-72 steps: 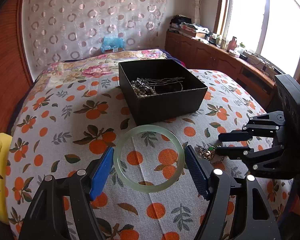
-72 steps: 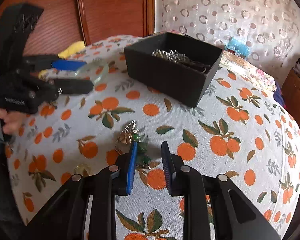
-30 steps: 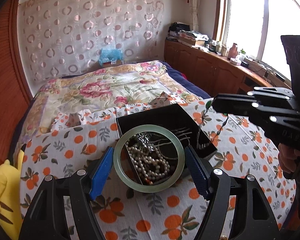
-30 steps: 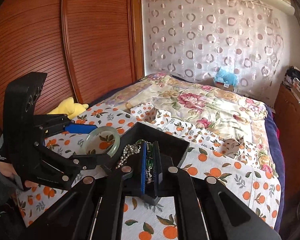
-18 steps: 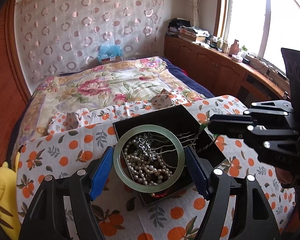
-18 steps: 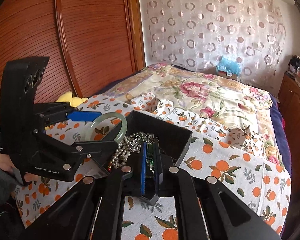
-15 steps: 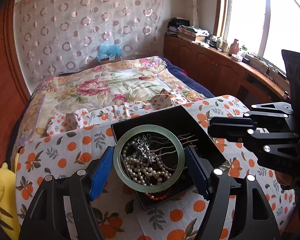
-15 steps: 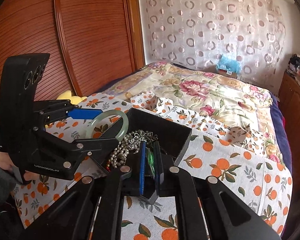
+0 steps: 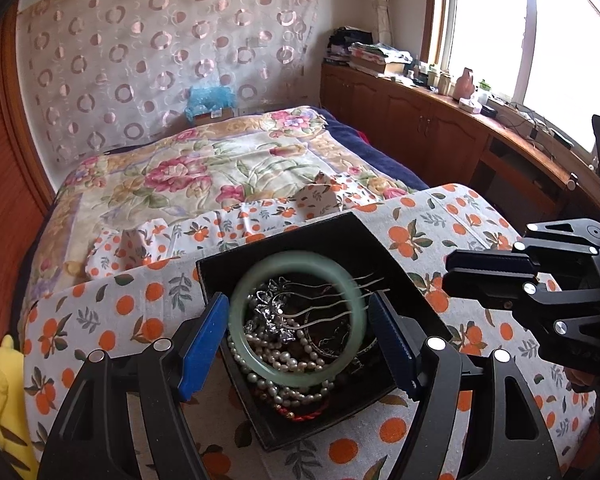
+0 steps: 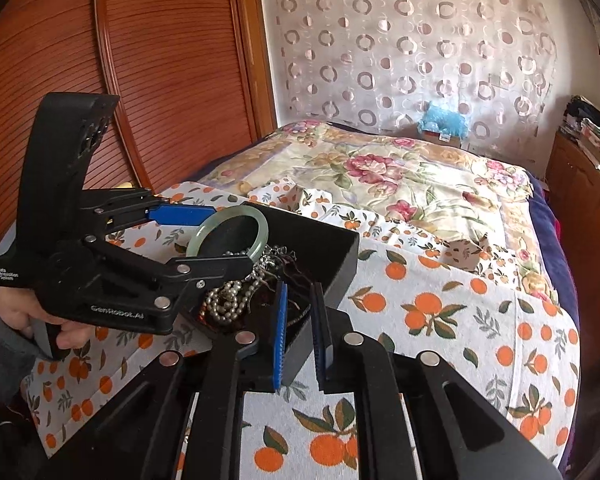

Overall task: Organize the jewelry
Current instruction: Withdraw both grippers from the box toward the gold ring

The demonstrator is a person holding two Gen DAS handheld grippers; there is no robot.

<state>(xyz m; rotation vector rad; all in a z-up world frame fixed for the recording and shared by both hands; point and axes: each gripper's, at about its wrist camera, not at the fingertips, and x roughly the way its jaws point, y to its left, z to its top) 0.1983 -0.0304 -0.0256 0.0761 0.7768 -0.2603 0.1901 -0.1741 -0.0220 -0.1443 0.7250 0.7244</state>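
Over the black jewelry box (image 9: 416, 300) on the orange-print cloth (image 9: 440, 232), your left claw (image 9: 298, 326) clamps the green bangle (image 9: 256, 276) across its width, poised above the pearls (image 9: 276, 360) and hairpins. Your right claw (image 10: 300, 332) stands slightly apart, nothing visible between its blue pads, its load apparently dropped in. The step in hand is stowing the bangle: lower it inside the walls, then spread the left claw and lift clear.
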